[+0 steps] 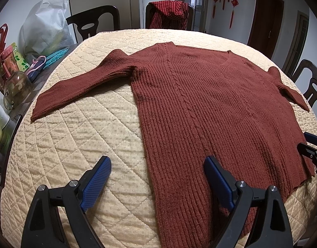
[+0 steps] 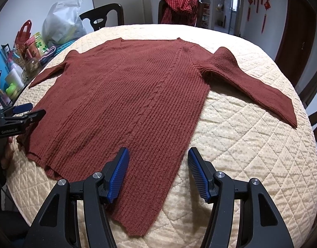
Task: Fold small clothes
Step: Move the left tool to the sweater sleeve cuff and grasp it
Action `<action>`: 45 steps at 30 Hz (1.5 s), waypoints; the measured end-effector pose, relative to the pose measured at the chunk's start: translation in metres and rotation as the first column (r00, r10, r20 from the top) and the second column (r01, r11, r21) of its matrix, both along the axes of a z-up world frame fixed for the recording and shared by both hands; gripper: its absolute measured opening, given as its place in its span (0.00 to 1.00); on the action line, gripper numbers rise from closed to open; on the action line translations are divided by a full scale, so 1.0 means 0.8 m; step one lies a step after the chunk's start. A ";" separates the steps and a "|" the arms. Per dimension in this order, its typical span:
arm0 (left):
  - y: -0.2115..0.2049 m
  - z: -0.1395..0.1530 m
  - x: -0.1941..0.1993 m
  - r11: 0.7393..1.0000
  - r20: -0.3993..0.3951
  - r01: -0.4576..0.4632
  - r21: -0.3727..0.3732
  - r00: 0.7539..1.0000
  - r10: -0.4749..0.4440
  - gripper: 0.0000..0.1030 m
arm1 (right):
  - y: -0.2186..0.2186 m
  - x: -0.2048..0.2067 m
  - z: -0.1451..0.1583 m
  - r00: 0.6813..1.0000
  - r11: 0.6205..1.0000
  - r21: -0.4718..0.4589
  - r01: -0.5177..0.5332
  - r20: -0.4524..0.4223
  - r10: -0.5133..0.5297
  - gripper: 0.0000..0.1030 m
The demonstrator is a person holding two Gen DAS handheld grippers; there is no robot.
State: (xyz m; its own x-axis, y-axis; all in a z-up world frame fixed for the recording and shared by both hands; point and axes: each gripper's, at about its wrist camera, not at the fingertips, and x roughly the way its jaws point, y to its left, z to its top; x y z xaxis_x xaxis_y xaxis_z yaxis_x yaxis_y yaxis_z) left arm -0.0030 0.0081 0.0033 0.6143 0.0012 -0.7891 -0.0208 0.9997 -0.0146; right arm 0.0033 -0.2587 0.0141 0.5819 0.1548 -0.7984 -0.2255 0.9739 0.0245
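Sweater: we see a rust-red ribbed V-neck sweater (image 1: 199,107) lying flat and unfolded on the quilted cream table cover (image 1: 79,136), both sleeves spread outward, neckline on the far side, hem on our side.
Left gripper: our left gripper (image 1: 157,167) hovers over the sweater's near left hem corner, its blue-padded fingers (image 1: 96,183) spread wide apart, one over the cover, one over the knit, clamping nothing.
Right gripper: our right gripper (image 2: 158,161) hovers over the sweater's near right hem corner, its fingers (image 2: 119,171) likewise apart and empty.
Beyond the sweater: a dark chair draped with a red checked cloth (image 1: 168,14).
Left of the sweater: a white plastic bag (image 1: 45,26) and a glass jar (image 1: 16,87) off the cover's edge.
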 end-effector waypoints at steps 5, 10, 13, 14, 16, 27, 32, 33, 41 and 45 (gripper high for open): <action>0.003 0.011 0.005 1.000 0.014 -0.004 0.005 1.000 0.004 0.89 | 0.002 -0.002 0.013 1.000 1.000 -0.012 0.005 0.025 -0.004 0.58; 0.022 0.021 0.016 0.999 0.037 -0.034 0.014 0.999 0.033 0.88 | 0.010 0.004 0.029 0.998 1.000 -0.028 -0.007 0.059 0.009 0.58; 0.036 0.023 0.024 0.998 0.041 -0.055 0.022 0.998 0.054 0.88 | 0.016 0.013 0.033 0.998 0.999 -0.029 -0.014 0.065 0.016 0.58; 0.041 0.023 0.027 0.998 0.042 -0.062 0.026 0.997 0.061 0.88 | 0.018 0.017 0.034 0.998 0.999 -0.033 -0.001 0.067 0.003 0.58; 0.053 0.023 0.034 0.996 0.046 -0.082 0.026 0.996 0.081 0.87 | 0.022 0.023 0.036 0.997 0.999 -0.032 -0.008 0.070 0.010 0.58; 0.160 0.003 0.065 0.946 0.011 -0.318 -0.056 0.948 0.319 0.82 | 0.056 0.064 0.026 0.993 0.995 -0.008 -0.097 0.059 0.098 0.58; 0.188 -0.002 0.070 0.920 0.006 -0.369 -0.135 0.928 0.373 0.82 | 0.065 0.087 0.019 0.991 0.993 0.009 -0.120 0.053 0.119 0.58; 0.192 -0.002 0.072 0.915 0.006 -0.377 -0.145 0.924 0.382 0.82 | 0.067 0.090 0.017 0.991 0.992 0.014 -0.128 0.052 0.127 0.58; 0.218 -0.001 0.090 0.854 0.010 -0.486 -0.186 0.868 0.496 0.66 | 0.064 0.104 0.008 0.987 0.987 0.040 -0.157 0.047 0.155 0.58; 0.225 -0.003 0.101 0.839 0.032 -0.534 -0.110 0.841 0.540 0.34 | 0.055 0.102 0.011 0.989 0.988 0.058 -0.143 0.053 0.140 0.58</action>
State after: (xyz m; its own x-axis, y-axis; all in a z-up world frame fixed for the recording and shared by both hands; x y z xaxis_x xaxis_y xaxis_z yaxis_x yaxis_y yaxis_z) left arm 0.0777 0.1878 0.0008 0.5841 0.2728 -0.7645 -0.5497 0.8259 -0.1252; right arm 0.0845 -0.2149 0.0232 0.5889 0.2860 -0.7559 -0.3633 0.9291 0.0685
